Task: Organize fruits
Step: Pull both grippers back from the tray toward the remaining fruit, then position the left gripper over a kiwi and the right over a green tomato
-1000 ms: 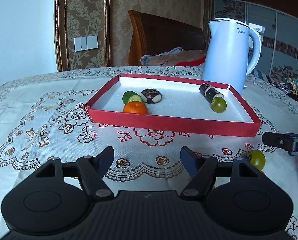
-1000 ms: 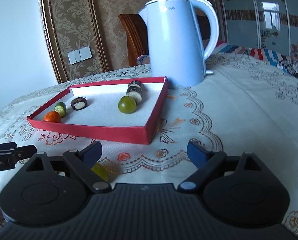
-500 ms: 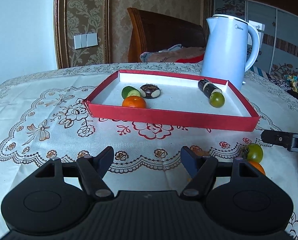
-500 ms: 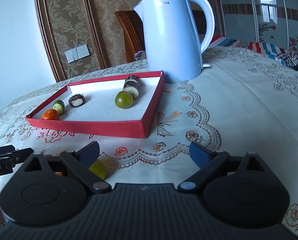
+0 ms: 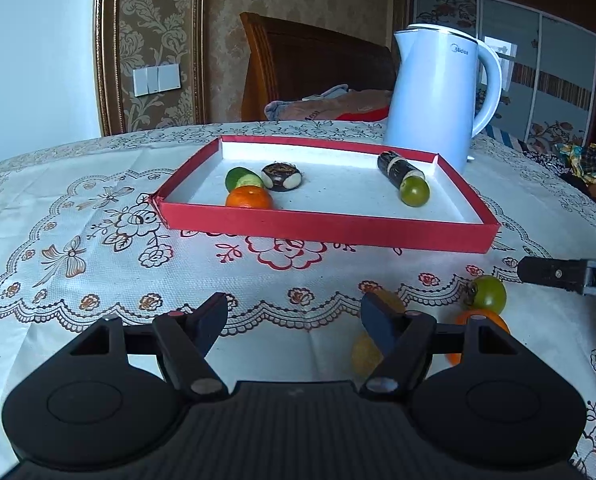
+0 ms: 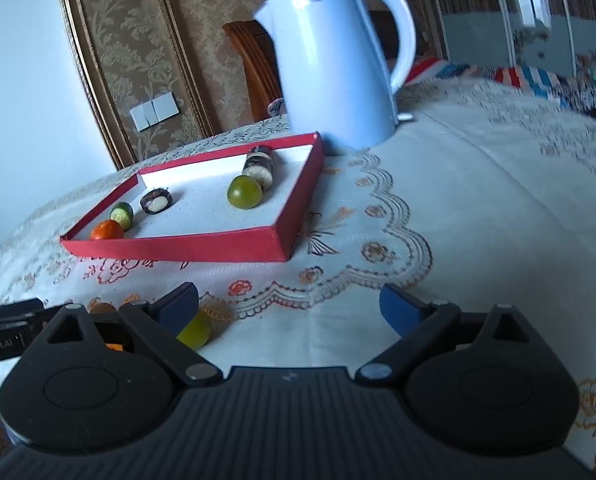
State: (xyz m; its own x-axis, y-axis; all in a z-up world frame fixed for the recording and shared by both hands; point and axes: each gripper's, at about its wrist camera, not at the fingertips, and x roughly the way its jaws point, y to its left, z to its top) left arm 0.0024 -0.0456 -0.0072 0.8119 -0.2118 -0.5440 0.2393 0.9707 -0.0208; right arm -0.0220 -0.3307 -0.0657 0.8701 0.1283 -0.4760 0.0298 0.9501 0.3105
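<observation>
A red tray (image 5: pixel 329 230) with a white floor holds a mandarin (image 5: pixel 249 197), a cucumber piece (image 5: pixel 240 179), a dark halved fruit (image 5: pixel 282 176), a dark cane piece (image 5: pixel 395 164) and a green round fruit (image 5: pixel 414 192). Loose on the cloth lie a green fruit (image 5: pixel 485 292), an orange (image 5: pixel 493 320) and a yellow fruit (image 5: pixel 363 354). My left gripper (image 5: pixel 294 316) is open over the cloth, empty, the yellow fruit just right of it. My right gripper (image 6: pixel 290 306) is open wide and empty; a yellow-green fruit (image 6: pixel 196 330) sits beside its left finger.
A white electric kettle (image 5: pixel 437 96) stands behind the tray's right corner. A flowered tablecloth (image 5: pixel 78 248) covers the table. A wooden chair (image 5: pixel 298 64) is beyond the far edge. The left gripper's finger (image 6: pixel 6 316) reaches in at the lower left of the right wrist view.
My right gripper's jaws have widened and its view has rolled slightly, tilting the kettle. In the left wrist view the orange and yellow fruit have come into sight at the lower right.
</observation>
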